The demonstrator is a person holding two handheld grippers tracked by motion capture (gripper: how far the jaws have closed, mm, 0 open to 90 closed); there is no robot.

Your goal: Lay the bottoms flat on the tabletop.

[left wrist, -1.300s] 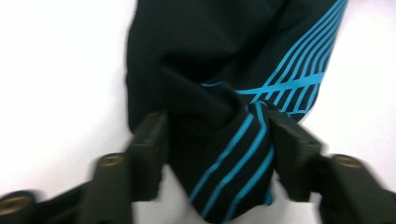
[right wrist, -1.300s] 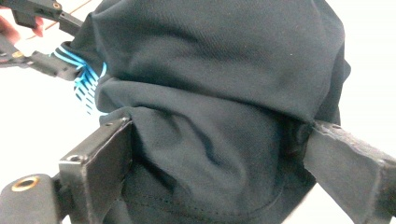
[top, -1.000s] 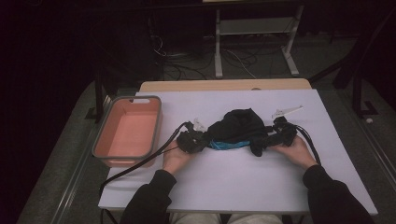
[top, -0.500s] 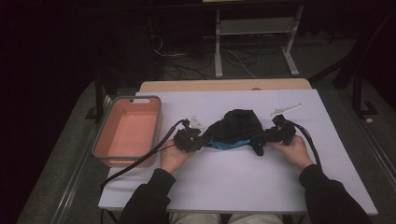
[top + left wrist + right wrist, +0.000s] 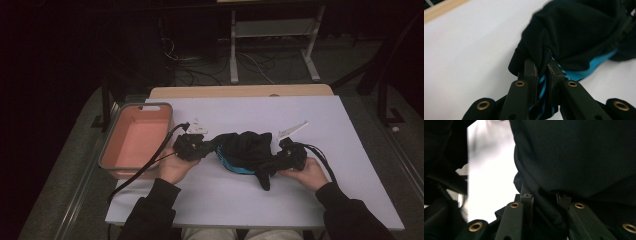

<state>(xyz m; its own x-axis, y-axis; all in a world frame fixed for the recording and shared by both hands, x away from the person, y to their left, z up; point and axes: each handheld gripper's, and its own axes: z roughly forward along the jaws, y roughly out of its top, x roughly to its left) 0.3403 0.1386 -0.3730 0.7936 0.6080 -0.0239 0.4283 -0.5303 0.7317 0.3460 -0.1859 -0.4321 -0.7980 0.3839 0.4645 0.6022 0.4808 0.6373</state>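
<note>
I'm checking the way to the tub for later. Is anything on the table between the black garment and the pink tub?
Only the left gripper and the hand that holds it, clamped on the near end of the black garment, plus its cable trailing past the pink tub. No loose thing lies on that stretch of table.

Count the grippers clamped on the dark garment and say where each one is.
2. The left gripper pinches the black and blue garment at its end nearest the pink tray; the right gripper grips its opposite end, fabric bunched between the jaws.
</note>
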